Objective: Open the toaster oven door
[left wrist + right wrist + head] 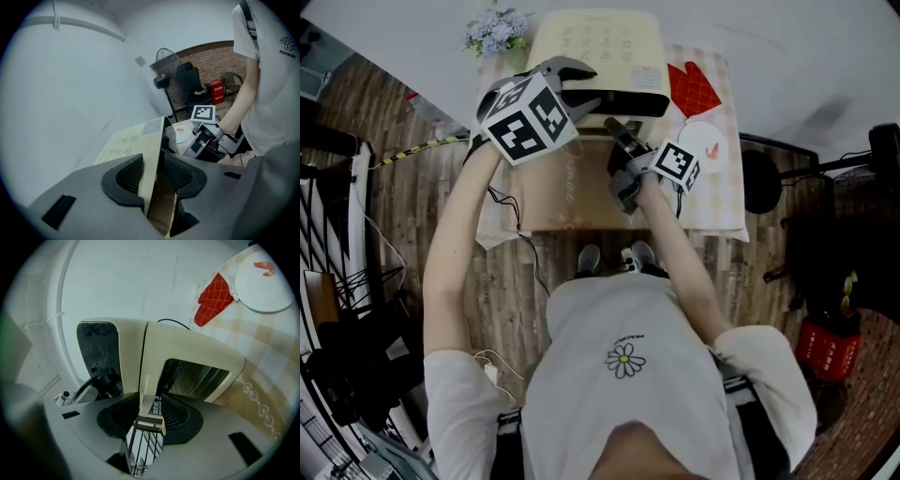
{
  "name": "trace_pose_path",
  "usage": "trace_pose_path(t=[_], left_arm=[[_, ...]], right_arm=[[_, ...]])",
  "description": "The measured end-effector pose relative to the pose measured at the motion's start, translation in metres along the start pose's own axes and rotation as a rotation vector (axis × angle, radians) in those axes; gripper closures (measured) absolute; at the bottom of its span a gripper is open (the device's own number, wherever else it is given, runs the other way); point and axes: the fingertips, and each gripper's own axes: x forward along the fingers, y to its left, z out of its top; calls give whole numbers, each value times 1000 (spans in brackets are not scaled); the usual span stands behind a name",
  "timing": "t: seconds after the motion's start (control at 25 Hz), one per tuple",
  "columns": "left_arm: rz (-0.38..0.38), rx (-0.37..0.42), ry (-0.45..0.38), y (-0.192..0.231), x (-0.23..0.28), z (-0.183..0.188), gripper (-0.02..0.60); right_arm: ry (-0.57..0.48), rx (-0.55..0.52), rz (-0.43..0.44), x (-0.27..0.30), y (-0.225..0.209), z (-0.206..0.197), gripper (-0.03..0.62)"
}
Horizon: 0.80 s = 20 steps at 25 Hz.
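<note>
A cream toaster oven (pixel 600 47) stands on the clothed table against the wall. My left gripper (pixel 586 86) sits at its top left front corner, and in the left gripper view its pads (pixel 129 174) are shut on the oven's cream edge (pixel 157 140). My right gripper (pixel 617 129) points level at the oven's front. In the right gripper view, which is rolled sideways, the door's cream window frame (pixel 197 357) meets a dark glossy panel (pixel 96 350) at a seam. The right gripper (pixel 149 411) is shut on a cream bar (pixel 151 423), apparently the door handle. Wire rack bars (pixel 140 448) show below it.
A red quilted oven mitt (pixel 692 89) and a white plate (pixel 711 145) lie right of the oven on the checked cloth (pixel 722 202). Pale flowers (pixel 497 33) stand at its back left. A black fan stand (pixel 759 178) is beside the table's right edge, with cables on the floor at the left.
</note>
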Motion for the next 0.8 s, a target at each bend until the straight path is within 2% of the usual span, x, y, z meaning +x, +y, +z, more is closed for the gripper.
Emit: trace_pose_path(t=[0.24,0.32,0.48,0.8], left_arm=[[10,7,-2,-1,0,0,428],[7,7,-4,-1,0,0,428],[10,3,-5,-1,-1,-1,428],[5,7,-9,0,0,1,428]], right_arm=[[-5,11,37,6,-2,1,484],[-14,14,74,7,1,1,515],[-39,82,133,6,2,0,523],[-50,77,104,5,3,1,534]])
